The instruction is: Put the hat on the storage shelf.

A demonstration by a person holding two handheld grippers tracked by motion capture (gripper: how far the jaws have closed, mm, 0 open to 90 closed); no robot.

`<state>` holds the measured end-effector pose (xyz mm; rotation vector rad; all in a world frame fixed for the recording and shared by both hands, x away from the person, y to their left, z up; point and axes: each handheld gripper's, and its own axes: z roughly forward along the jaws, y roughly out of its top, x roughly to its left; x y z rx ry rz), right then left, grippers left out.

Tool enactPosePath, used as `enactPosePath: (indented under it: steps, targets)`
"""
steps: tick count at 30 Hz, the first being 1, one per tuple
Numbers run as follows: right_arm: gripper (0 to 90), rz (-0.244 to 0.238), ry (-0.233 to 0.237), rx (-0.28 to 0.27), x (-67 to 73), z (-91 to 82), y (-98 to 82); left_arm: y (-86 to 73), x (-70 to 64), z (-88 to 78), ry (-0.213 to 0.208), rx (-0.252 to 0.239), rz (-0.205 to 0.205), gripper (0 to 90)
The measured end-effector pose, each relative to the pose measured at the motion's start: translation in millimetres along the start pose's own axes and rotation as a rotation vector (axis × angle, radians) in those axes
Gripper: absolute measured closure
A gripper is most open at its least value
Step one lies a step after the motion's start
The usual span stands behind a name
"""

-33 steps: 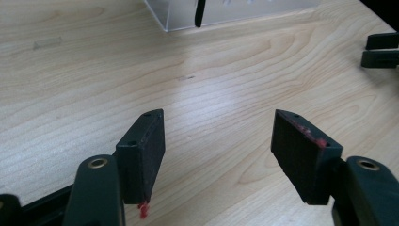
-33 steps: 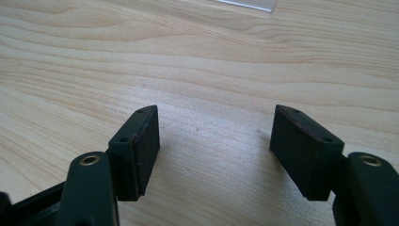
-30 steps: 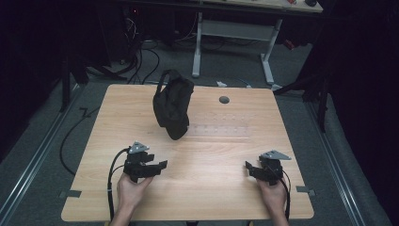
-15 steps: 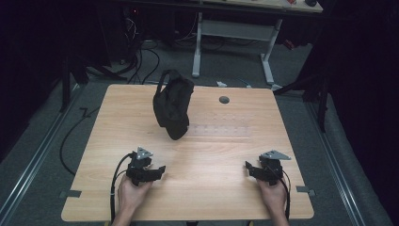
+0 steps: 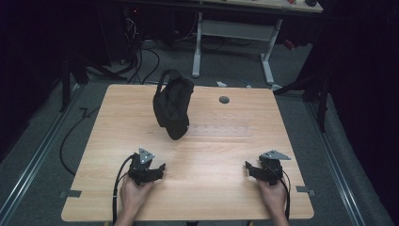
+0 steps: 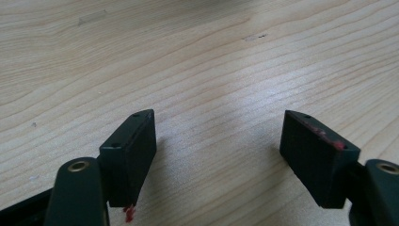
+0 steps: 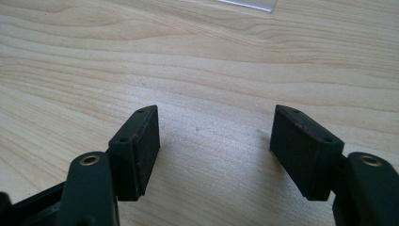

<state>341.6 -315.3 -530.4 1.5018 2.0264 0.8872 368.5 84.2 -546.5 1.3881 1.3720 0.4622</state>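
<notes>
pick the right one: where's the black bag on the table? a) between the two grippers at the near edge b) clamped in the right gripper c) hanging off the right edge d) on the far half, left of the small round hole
d: the black bag sits on the far half of the table, left of the small round hole, well away from the left gripper and right gripper, both open on bare wood.

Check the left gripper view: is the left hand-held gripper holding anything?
No, the left hand-held gripper stands open with only bare wooden table between its jaws.
</notes>
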Motion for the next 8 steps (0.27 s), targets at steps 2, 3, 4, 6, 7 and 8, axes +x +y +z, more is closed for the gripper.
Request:
enactPosePath:
  steps: [2,3,4,6,7,8]
  targets:
    - [33.6,0.002,0.0,0.001,0.2,0.0,0.0,0.1,0.1,0.1,0.0,0.0,-0.001,27.4]
    - [33.6,0.0,-0.001,0.0,0.0,0.0,0.0,0.1,0.1,0.1,0.0,0.0,-0.001,27.4]
    - [33.6,0.0,0.0,0.0,0.0,0.0,0.0,0.1,0.1,0.1,-0.001,0.0,-0.002,27.4]
    - [33.6,0.001,0.001,0.0,0.0,0.0,0.0,0.2,0.3,0.4,-0.003,-0.002,-0.001,27.6]
    - [33.6,0.002,0.001,0.0,-0.1,-0.1,0.0,0.4,0.5,0.4,-0.005,-0.001,0.0,27.7]
    - [33.6,0.0,0.001,0.0,-0.1,0.0,0.0,0.4,0.6,0.5,-0.007,-0.001,-0.001,27.9]
